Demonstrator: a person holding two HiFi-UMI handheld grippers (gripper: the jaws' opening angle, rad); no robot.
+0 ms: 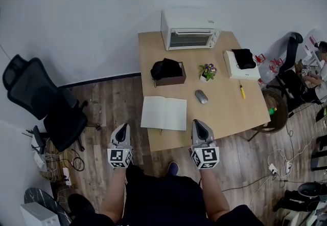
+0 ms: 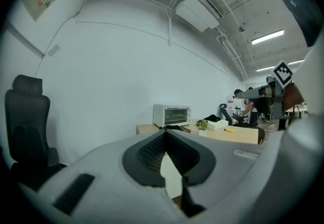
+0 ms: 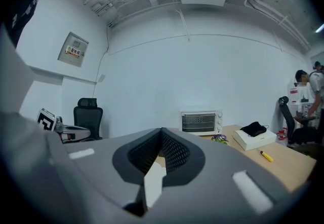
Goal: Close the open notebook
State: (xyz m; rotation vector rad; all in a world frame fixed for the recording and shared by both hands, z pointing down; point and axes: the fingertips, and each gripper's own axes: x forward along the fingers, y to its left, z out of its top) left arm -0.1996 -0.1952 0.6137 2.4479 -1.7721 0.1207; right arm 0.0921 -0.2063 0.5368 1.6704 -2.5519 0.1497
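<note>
**Both tongs shut and empty, just short of the open notebook**

Low in the head view, the left tongs (image 1: 123, 127) and right tongs (image 1: 197, 122) are each pressed together on nothing. They are held level at the near edge of the light wooden desk (image 1: 225, 102); closed tips would probably slip under a cover more easily. Just above and between them, the open white-paged notebook (image 1: 164, 113) lies spread flat and untouched. Farther up are a grey computer mouse (image 1: 201, 96) and a white toaster oven (image 1: 189, 29).
</note>
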